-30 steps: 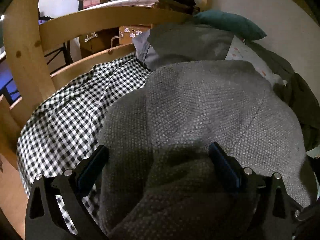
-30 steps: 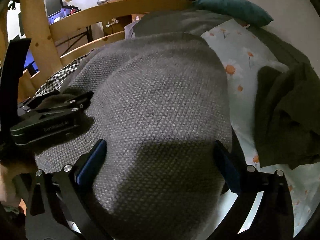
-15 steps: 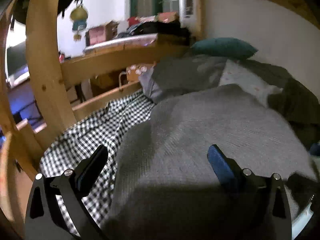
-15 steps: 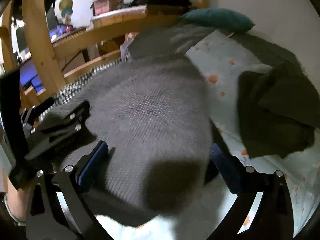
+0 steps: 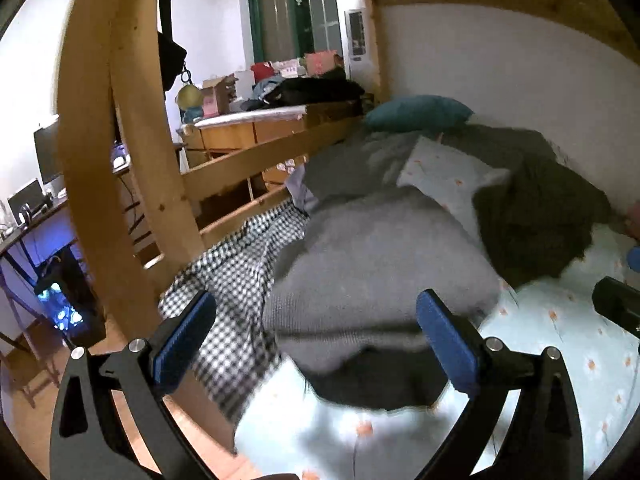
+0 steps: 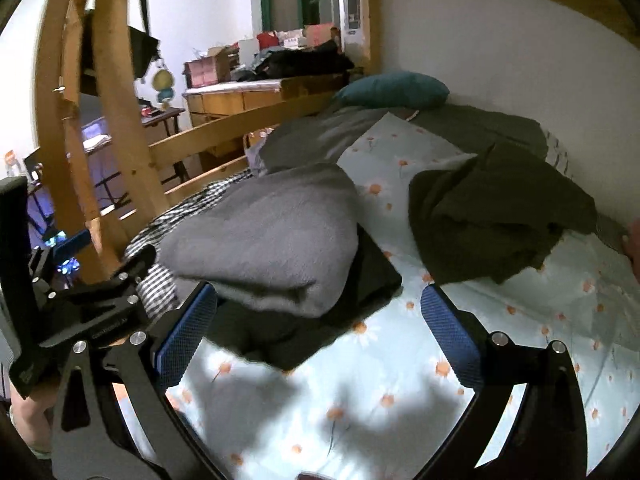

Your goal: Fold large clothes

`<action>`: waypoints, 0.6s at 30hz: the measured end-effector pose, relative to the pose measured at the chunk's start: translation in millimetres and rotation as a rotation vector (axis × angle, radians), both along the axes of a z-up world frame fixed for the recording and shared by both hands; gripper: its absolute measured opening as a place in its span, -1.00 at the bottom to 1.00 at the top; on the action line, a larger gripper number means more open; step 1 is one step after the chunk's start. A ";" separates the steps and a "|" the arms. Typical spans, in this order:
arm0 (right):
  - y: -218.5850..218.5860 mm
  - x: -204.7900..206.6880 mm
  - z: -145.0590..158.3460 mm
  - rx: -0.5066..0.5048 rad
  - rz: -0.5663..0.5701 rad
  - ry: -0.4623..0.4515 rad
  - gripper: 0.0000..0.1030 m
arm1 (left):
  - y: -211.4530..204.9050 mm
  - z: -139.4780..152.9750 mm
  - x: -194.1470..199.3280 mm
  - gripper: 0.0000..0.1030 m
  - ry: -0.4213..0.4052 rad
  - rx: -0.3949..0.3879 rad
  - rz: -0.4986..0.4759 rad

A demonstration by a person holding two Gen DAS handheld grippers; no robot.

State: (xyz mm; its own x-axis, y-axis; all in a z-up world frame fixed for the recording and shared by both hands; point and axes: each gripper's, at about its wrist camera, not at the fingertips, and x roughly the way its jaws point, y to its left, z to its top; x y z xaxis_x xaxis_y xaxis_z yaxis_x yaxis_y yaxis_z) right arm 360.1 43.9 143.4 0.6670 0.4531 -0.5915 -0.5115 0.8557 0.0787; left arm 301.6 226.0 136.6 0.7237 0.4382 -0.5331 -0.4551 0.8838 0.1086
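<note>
A folded grey knit sweater (image 5: 376,268) (image 6: 272,236) lies on a folded dark garment (image 5: 380,380) (image 6: 348,308) on the flowered bed sheet (image 6: 400,400). My left gripper (image 5: 316,340) is open, held back from the pile's near edge, with nothing between its blue pads. My right gripper (image 6: 320,332) is also open and empty, hovering above the sheet just in front of the pile. The left gripper's black body (image 6: 80,308) shows at the left of the right wrist view. A crumpled dark green garment (image 6: 496,216) (image 5: 536,216) lies on the sheet to the right.
A checked black-and-white cloth (image 5: 232,276) lies left of the pile by the wooden bed rail (image 5: 256,156). A teal pillow (image 6: 396,90) and grey bedding (image 6: 320,136) sit at the head of the bed. The white wall (image 6: 520,60) runs along the right. A hand (image 6: 634,244) shows at the far right edge.
Both grippers have pulled back and up from the grey sweater. It filled both views before; now the whole folded pile and the flowered sheet in front of it are in sight.
</note>
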 end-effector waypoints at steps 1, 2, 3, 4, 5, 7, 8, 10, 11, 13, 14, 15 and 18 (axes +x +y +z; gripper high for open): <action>-3.0 -9.7 -0.7 0.001 0.002 0.002 0.95 | -4.7 1.2 -8.8 0.91 0.003 -0.004 0.002; -6.0 -20.5 -2.8 -0.005 0.003 0.009 0.95 | -11.1 1.5 -21.4 0.91 0.008 -0.004 0.002; -8.3 -30.4 -5.4 -0.010 0.006 0.015 0.95 | -16.5 1.1 -30.5 0.91 0.014 0.002 0.006; -10.7 -40.3 -8.4 -0.012 0.010 0.021 0.95 | -19.8 0.5 -36.7 0.91 0.016 0.008 0.013; -12.6 -47.4 -11.0 -0.010 0.013 0.027 0.95 | -23.6 -0.5 -44.3 0.91 0.018 0.017 0.021; -18.5 -61.3 -16.6 0.007 0.020 0.035 0.95 | -30.4 -4.3 -61.2 0.91 0.036 0.039 0.022; -21.9 -70.0 -20.5 0.016 0.014 0.042 0.95 | -32.8 -6.7 -71.3 0.91 0.046 0.038 0.020; -25.8 -81.5 -26.5 0.023 0.001 0.056 0.95 | -35.1 -10.4 -84.2 0.91 0.066 0.039 0.035; -28.3 -88.4 -30.0 0.023 -0.012 0.064 0.95 | -36.8 -13.0 -93.0 0.91 0.086 0.037 0.037; -32.9 -100.5 -34.3 0.021 -0.031 0.082 0.95 | -38.7 -16.7 -105.8 0.91 0.109 0.030 0.033; -36.2 -108.2 -34.7 0.023 -0.038 0.085 0.95 | -39.3 -18.6 -112.9 0.91 0.118 0.018 0.027; -39.7 -115.9 -33.8 0.030 -0.043 0.081 0.95 | -39.1 -20.5 -121.5 0.91 0.131 -0.007 0.022; -49.2 -137.9 -31.1 0.033 -0.059 0.068 0.95 | -40.9 -23.2 -145.1 0.91 0.138 -0.056 -0.005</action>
